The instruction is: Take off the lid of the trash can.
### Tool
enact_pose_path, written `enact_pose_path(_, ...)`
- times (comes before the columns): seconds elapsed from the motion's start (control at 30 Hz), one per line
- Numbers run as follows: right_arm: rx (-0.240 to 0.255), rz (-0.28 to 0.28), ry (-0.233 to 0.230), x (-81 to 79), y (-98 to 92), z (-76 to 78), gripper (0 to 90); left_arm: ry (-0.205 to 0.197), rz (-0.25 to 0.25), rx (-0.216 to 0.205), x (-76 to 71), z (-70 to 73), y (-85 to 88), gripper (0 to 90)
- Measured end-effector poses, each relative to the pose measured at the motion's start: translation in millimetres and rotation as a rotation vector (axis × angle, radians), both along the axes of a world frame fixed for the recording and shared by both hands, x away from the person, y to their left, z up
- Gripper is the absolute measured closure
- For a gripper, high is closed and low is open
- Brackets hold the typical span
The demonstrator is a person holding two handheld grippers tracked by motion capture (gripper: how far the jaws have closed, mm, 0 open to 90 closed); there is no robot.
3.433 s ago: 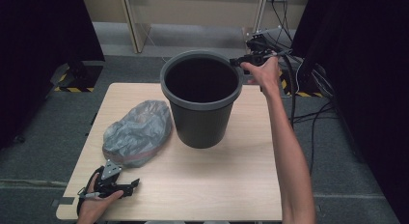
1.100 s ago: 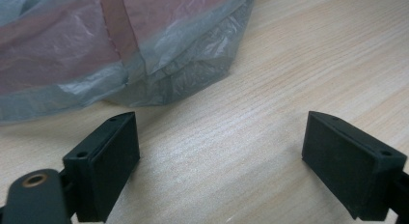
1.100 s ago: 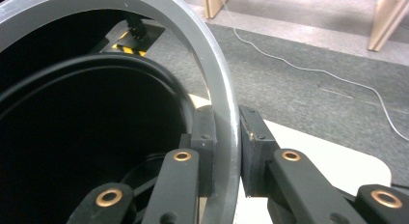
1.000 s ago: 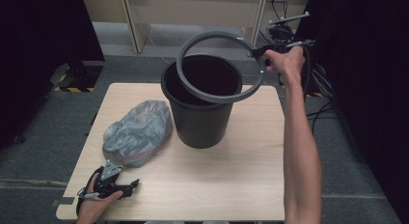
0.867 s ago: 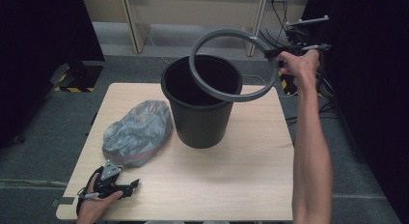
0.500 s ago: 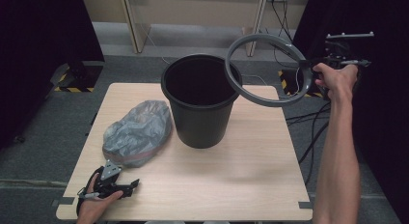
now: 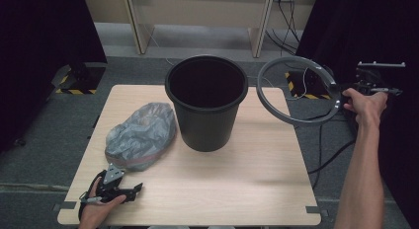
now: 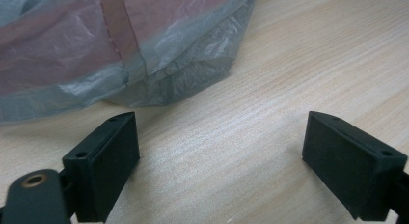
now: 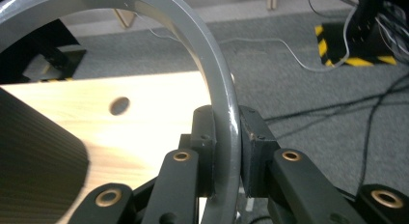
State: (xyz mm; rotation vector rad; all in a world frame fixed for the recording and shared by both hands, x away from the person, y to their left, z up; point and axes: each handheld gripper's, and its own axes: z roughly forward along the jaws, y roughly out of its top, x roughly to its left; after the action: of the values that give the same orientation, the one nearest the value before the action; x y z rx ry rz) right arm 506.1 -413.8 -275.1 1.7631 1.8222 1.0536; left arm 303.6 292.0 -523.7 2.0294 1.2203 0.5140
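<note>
Table: we saw a light wooden table (image 7: 257, 174) standing on grey carpet, with the person's forearms coming in from its near side.

Bin: a black round bin (image 7: 206, 103) stood upright near the middle of the table, toward the far edge; its inside was too dark for us to see anything in it.

Ring: a grey ring (image 7: 296, 91) was held in the air off the table's right far corner, tilted, to the right of the bin and apart from it. In the right gripper view we saw its band (image 9: 219, 103) curving up and away to the left over the table's edge.

Right gripper: the right gripper (image 9: 226, 151) was clamped on the ring — both black jaws pressed against the band, one on each side. In the high view we found it in the right hand (image 7: 364, 103), raised beyond the table's right edge.

Left gripper: the left gripper (image 8: 222, 156) rested low over the tabletop with its jaws wide apart and bare wood between them. In the high view it lay in the left hand (image 7: 96, 204) at the near left corner.

Bag: a crumpled grey translucent plastic bag (image 7: 141, 135) lay on the table just left of the bin — its near edge (image 8: 159, 64) just ahead of the left gripper's jaws, not between them. We could not tell whether the bag touched the bin.
</note>
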Motion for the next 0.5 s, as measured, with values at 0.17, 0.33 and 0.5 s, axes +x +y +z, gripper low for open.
enact_pose_path(0.17, -0.016, -0.016, 0.053, 2.8, -3.5, -42.5, 78.4, 0.001, 0.000, 0.001, 0.1, 0.0, 0.0, 11.9)
enact_pose_path(0.33, -0.020, -0.022, 0.111, 9.3, 3.3, -92.1, 78.3, 0.001, 0.001, 0.001, 0.1, 0.0, -0.1, 11.8)
enact_pose_path(0.5, -0.028, -0.036, 0.136, 13.8, 10.8, -128.2, 78.3, 0.000, 0.001, 0.001, 0.1, 0.0, 0.0, 11.8)
